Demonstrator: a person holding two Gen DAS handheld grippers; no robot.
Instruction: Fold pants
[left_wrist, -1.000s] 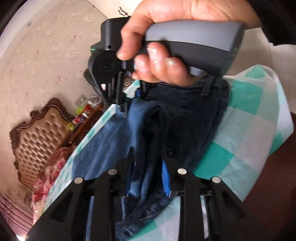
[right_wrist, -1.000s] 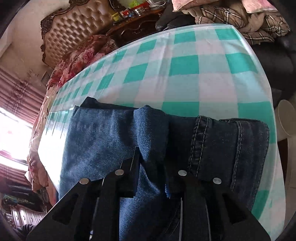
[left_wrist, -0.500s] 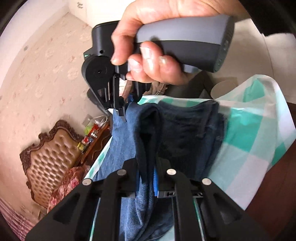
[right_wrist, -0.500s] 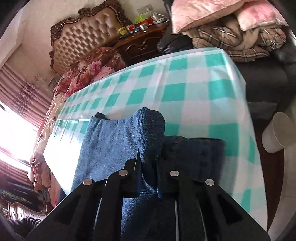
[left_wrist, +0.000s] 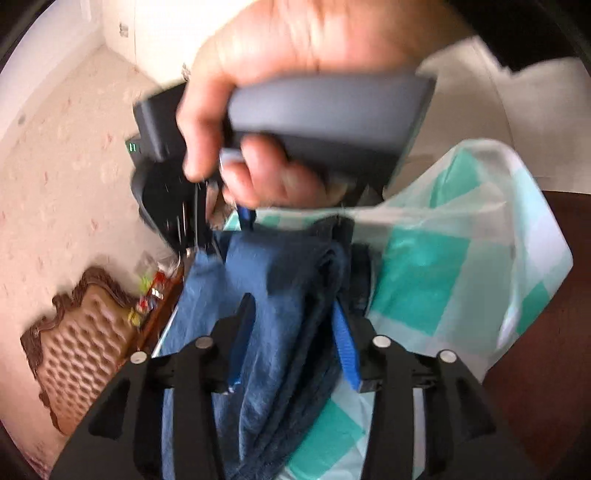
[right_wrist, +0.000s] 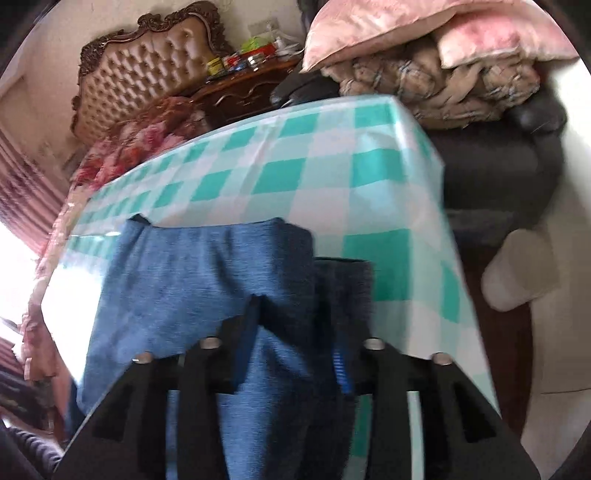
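The table, under a teal-and-white checked cloth, fills the middle of the right wrist view, with its far right corner at the upper right. The pants, blue jeans, lie across its near half at the lower centre of that view, a lighter panel on the left and a darker layer at the right edge. In the left wrist view the pants run up the middle as a thick bunched ridge.

The left hand-held gripper has its blue-padded fingers spread on either side of that ridge, with gaps showing, so it looks released or only loosely around the denim. The right hand-held gripper also straddles a raised hump of cloth with its fingers set fairly wide; whether it pinches the fabric I cannot tell, and both views are blurred. The person's hand holding the other gripper fills the top of the left wrist view, close above the far end of the pants.

The step in hand appears to be setting down a fold. To do it well, both grippers should let go only once the layers rest flat, draw straight back so the fingers do not drag the top layer, and keep the edges lined up. The bunched ridge needs smoothing towards the cloth's edge.
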